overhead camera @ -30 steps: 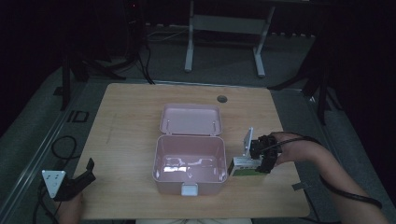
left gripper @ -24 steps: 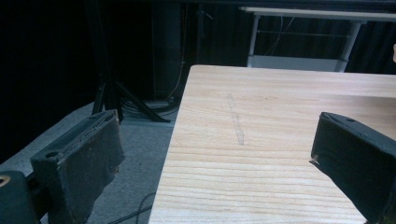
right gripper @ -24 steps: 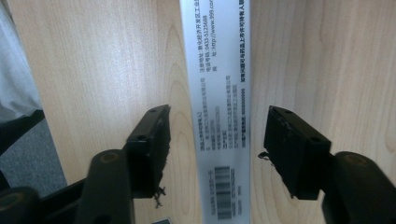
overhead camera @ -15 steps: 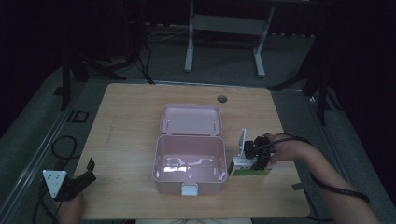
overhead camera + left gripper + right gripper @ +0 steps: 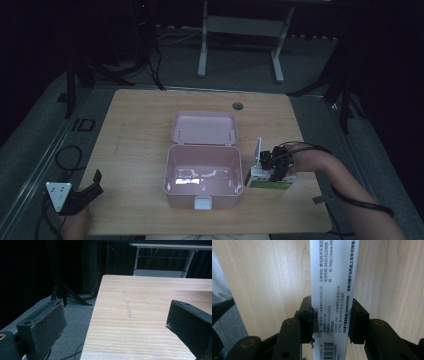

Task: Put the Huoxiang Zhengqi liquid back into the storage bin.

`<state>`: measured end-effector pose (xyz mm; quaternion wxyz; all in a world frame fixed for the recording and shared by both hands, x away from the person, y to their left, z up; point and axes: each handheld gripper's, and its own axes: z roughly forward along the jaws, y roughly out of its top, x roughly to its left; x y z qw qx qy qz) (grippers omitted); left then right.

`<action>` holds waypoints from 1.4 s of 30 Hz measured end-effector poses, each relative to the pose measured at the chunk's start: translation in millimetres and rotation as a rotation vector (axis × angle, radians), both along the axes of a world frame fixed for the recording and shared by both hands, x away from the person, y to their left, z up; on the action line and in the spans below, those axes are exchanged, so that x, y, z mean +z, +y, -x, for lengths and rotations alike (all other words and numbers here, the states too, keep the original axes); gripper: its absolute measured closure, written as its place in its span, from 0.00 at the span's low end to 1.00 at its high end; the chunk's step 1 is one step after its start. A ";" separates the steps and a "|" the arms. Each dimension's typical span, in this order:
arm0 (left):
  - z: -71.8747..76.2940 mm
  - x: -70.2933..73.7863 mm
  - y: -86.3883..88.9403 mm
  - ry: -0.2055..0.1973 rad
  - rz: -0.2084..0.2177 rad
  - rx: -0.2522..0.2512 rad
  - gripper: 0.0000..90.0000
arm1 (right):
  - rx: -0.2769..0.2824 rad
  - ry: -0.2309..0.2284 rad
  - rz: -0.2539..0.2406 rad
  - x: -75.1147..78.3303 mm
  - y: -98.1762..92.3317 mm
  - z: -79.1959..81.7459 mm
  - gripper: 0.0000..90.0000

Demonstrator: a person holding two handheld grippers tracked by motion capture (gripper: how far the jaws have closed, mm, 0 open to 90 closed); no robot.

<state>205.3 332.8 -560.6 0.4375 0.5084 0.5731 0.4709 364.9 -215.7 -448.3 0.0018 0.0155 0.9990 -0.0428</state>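
Right tool [image 5: 274,170] clamped on a white and green carton [image 5: 267,180], jaws having just closed onto its two long sides, with the pads pressed against a white printed panel [image 5: 333,290]. Sat on the wooden surface [image 5: 140,130] just right of the pink box [image 5: 202,175], near the front right edge. Lay flat, long axis roughly along the surface's front edge in the high view; ran straight away between the jaws in the right gripper view. Pointed with its barcode end toward the camera there. Partly covered from above by the tool and hand, small print too fine to read fully. Left tool [image 5: 82,196] held wide at the front left corner, nothing between the jaws. Stood open with lid [image 5: 204,128] folded back, pink box showing a bare, glossy inside.
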 end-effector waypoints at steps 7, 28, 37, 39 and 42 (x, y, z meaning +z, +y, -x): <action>0.0 -0.1 -0.2 -0.003 -0.001 0.002 0.03 | 0.004 0.012 0.016 17.0 0.4 6.0 0.69; -0.2 -0.2 -0.2 0.000 0.000 0.004 0.03 | -0.057 0.002 0.023 88.3 -0.9 26.7 0.69; -0.2 -0.1 -0.8 0.006 -0.009 0.002 0.03 | -0.062 -0.020 0.034 119.6 6.9 32.4 0.69; -0.2 -0.1 -0.8 0.007 -0.010 0.003 0.03 | -0.058 -0.020 0.035 125.9 10.5 34.2 0.69; -0.1 -0.1 -0.8 0.006 -0.009 0.002 0.03 | -0.052 -0.015 0.027 132.7 14.1 35.4 0.69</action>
